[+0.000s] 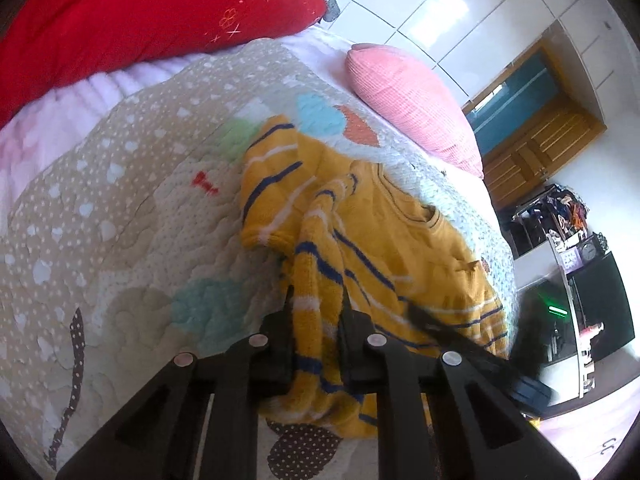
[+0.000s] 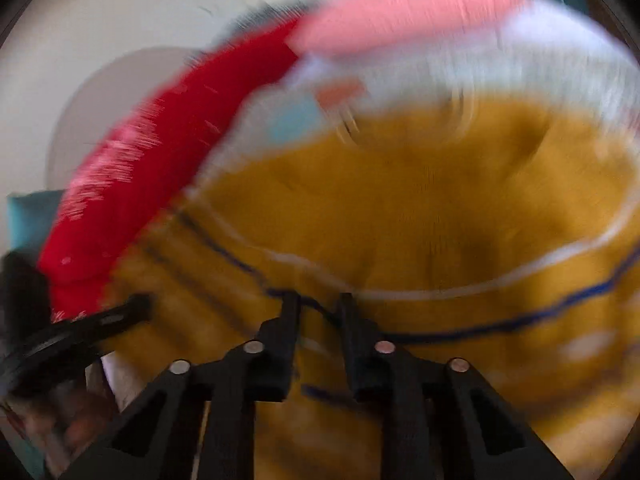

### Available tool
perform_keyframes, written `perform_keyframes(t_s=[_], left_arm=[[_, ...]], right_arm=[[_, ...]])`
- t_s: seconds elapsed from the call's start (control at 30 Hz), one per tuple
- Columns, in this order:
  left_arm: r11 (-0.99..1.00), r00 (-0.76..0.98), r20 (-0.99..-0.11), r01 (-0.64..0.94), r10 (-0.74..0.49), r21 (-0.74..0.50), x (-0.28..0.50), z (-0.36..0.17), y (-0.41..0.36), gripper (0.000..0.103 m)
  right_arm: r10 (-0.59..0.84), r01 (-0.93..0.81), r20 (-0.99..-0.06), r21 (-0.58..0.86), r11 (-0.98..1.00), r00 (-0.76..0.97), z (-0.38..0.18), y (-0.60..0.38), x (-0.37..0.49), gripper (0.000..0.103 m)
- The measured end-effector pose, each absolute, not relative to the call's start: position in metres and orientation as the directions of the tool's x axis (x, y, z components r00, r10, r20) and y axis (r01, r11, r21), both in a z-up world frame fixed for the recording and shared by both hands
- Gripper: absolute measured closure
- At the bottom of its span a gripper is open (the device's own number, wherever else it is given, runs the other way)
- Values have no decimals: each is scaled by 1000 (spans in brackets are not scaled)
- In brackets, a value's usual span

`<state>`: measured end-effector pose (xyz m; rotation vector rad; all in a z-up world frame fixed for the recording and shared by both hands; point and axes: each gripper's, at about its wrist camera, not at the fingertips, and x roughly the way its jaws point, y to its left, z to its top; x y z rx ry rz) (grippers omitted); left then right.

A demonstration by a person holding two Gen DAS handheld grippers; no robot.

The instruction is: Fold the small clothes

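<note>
Both grippers, left and right, pinch the yellow sweater at the bed's edge, lifting fabric to fold it.

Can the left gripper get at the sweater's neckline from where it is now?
Probably not right away. The left gripper is shut on a striped fold of the sweater, so it would have to let go first. Past that, the neckline lies uncovered ahead on the quilt.
</note>
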<state>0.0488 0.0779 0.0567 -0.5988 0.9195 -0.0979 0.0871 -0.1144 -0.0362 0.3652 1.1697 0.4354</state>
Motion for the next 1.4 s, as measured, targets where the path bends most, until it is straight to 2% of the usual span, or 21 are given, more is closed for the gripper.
perform_keyframes(t_s=[0.03,0.13,0.33,0.43,0.53,0.6,0.73,0.9,0.97,1.0,1.03,1.07,1.13,1.17,1.27,1.4], left_arm=[[837,612,-720,-166,-327,-521,50,58,77,88],[843,610,-719,-150,-332,-517,51,64,71,89],[852,617,-680,-31,-395,-523,56,94,20,90],[854,593,-672,55,-444,-517,60,107,-20,91],[831,543,-653,168,-527,-531,63,116,-67,99],[833,509,-669,219,-541,-508,63,116,-102,99],[833,452,-700,276,-553,-480,65,99,-157,99],[812,382,-717,302,-584,-500,54,77,-175,99],[787,350,-706,306,-616,-536,44,76,-170,99],[791,356,-707,312,-611,-526,34,78,-165,98],[800,368,-712,323,-598,-505,23,80,-159,95],[811,383,-717,333,-582,-481,13,82,-152,91],[835,425,-722,340,-547,-433,-8,87,-136,64],[849,451,-721,334,-526,-410,-18,88,-125,59],[872,494,-719,301,-489,-386,-39,88,-95,55],[878,503,-721,228,-476,-420,-42,76,-63,54]], right_arm=[[525,-125,-784,515,848,332,-44,-116,89,95],[571,-89,-751,578,811,333,-48,-126,92,97],[580,-81,-728,596,799,367,-40,-138,84,97],[610,-36,-676,657,753,413,-31,-161,77,97],[608,16,-593,723,691,528,-10,-212,54,97],[560,42,-565,726,687,606,2,-254,30,93],[452,106,-565,697,709,690,12,-321,-9,89],[493,63,-535,719,692,686,16,-341,-23,88],[549,12,-502,745,667,668,21,-334,-19,74],[577,-16,-486,756,654,657,24,-326,-16,52],[601,-42,-471,764,644,645,27,-314,-13,36],[626,-70,-461,768,636,628,29,-301,-8,33],[651,-97,-486,754,650,583,29,-278,2,32],[646,-100,-506,739,666,571,27,-269,6,32],[622,-114,-576,679,725,530,20,-239,28,32],[596,-111,-651,627,771,470,4,-196,64,33]])
